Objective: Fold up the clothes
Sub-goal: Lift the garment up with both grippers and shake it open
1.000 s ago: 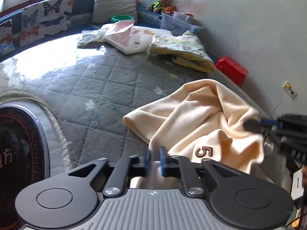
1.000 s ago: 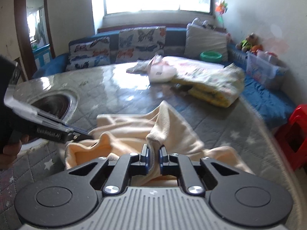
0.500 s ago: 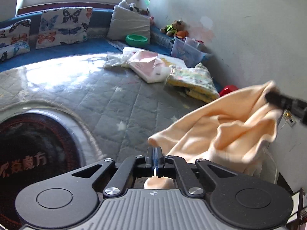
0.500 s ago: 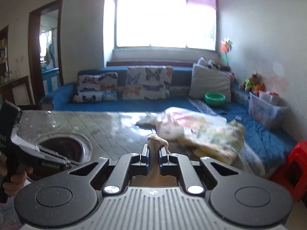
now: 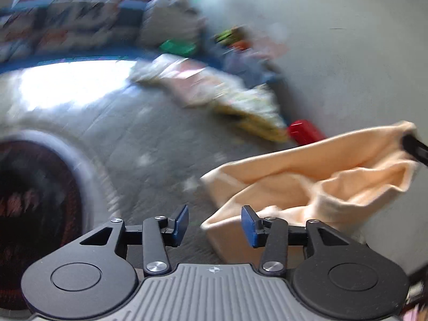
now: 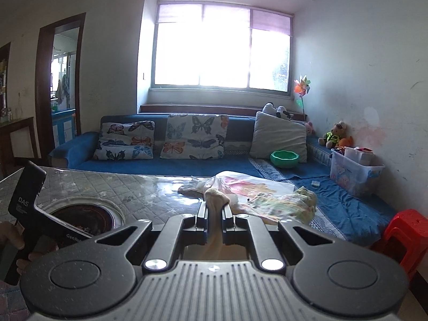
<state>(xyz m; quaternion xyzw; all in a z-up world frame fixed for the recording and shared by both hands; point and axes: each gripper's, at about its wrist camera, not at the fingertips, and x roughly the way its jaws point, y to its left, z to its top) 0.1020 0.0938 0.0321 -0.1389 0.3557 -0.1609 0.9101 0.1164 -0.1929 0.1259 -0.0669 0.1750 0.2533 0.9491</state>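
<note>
A cream garment (image 5: 307, 182) hangs in the air over the grey quilted table, stretched up to the right. My right gripper (image 6: 214, 211) is shut on a bunched edge of the garment (image 6: 215, 200); in the left wrist view its dark fingers (image 5: 413, 144) pinch the cloth's upper corner. My left gripper (image 5: 215, 223) has its jaws opening. The garment's lower corner droops loosely between the blue pads (image 5: 248, 226), and they do not press on it. The left wrist view is motion-blurred. A hand holds the left gripper's black body (image 6: 26, 206) at the left.
A dark round inset (image 6: 85, 216) sits in the table (image 5: 128, 139) at the left. A pile of printed bedding and bags (image 6: 281, 200) lies at the far side. Behind are a blue sofa (image 6: 165, 165) with butterfly cushions, a clear box (image 6: 353, 174) and a red stool (image 6: 401, 230).
The left jaws have parted and let go of the garment's lower corner. The right gripper has lifted its held edge well above the table, so the cloth now hangs from it.
</note>
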